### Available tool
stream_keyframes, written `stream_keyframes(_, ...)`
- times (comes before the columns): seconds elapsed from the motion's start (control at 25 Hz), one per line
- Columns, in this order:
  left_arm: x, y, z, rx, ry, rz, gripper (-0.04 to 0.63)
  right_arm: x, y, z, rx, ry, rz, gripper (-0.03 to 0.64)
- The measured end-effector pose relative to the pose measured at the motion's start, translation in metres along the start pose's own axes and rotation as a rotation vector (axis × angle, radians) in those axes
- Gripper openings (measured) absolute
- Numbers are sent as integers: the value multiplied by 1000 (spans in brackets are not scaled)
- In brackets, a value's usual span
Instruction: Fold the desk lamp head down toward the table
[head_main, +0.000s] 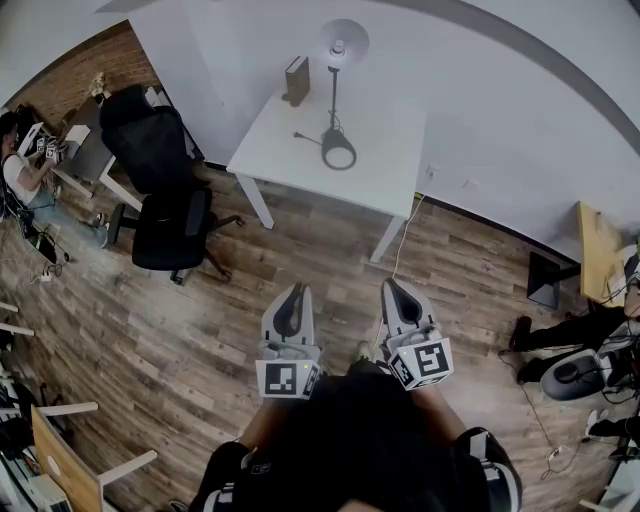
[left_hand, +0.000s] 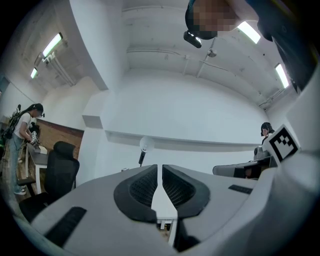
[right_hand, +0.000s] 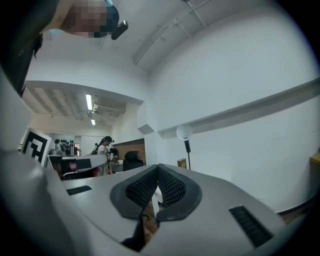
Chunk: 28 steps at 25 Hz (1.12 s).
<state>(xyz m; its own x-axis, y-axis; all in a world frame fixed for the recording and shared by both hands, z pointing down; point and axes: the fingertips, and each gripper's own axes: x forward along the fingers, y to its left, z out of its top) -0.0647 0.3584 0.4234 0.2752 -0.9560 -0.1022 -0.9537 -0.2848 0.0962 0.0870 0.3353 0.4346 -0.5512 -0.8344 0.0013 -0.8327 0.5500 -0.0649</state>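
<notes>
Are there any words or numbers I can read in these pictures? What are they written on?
No readable words or numbers anywhere.
Left gripper and right gripper: black-and-white square markers on their cubes, patterns only, no letters.
Brown book-like object on the white desk, beside the desk lamp: any print is too small to read.

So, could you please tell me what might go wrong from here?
The left gripper and right gripper are shut, so they must open before taking the lamp head. The desk lamp is tall on a small round base and could tip toward the brown box. A cord trails to the floor by the table: a possible snag.
</notes>
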Motion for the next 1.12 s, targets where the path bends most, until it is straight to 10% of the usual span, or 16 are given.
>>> stream_keyframes(0.56,-8,20,-6,-23,2,-35,81,11,16,-12,-15,8,-24,62)
stream_keyframes(1.12,117,30,-13,3,-2,11,95,108,-77,-6,-9,-10,18,89)
